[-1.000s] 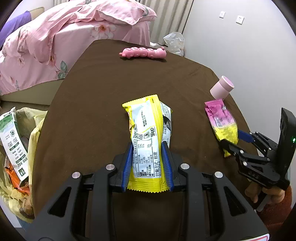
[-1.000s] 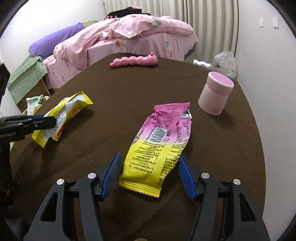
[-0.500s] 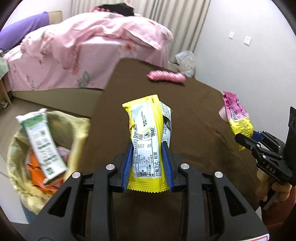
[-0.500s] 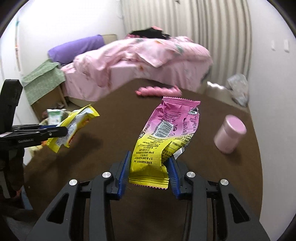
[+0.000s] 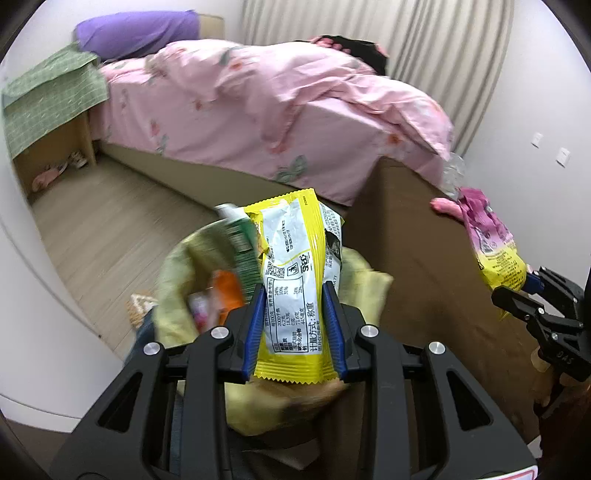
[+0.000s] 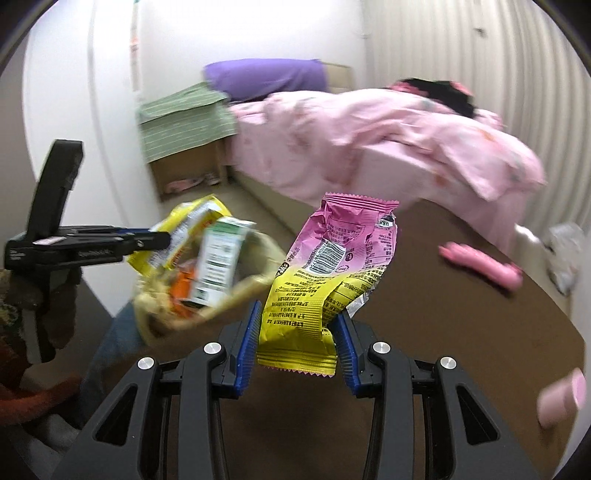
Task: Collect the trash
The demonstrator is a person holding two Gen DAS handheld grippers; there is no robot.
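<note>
Your left gripper point(image 5: 295, 328) is clamped on a yellow snack wrapper point(image 5: 295, 288), its blue pads point(image 5: 255, 332) pressing the wrapper's lower part from both sides so that the packet stands up from the jaws with its printed white panel facing the camera. In the left wrist view that wrapper hangs in front of the trash bin point(image 5: 177, 266), a bin lined with a pale yellowish bag, which sits on the floor beside the edge of the brown table point(image 5: 417, 258); the bin already holds a green and white carton point(image 5: 240, 240) and some orange packaging point(image 5: 227, 295), though blur hides the details. Your right gripper point(image 6: 297, 343) has its jaws closed on a pink and yellow wrapper point(image 6: 328, 273); they have just been closing, and the wrapper sits pinched between the pads by its yellow lower end, the pink top with a barcode pointing up. That wrapper is off the table, held above the table's near part, with the bin just to its left in the right wrist view. Farther along the table lie a pink toy point(image 6: 480, 264) and, at the right edge, a blurred pink cup point(image 6: 561, 400). Behind everything stands a bed with a pink quilt point(image 5: 277, 96) and a purple pillow point(image 5: 136, 33).
</note>
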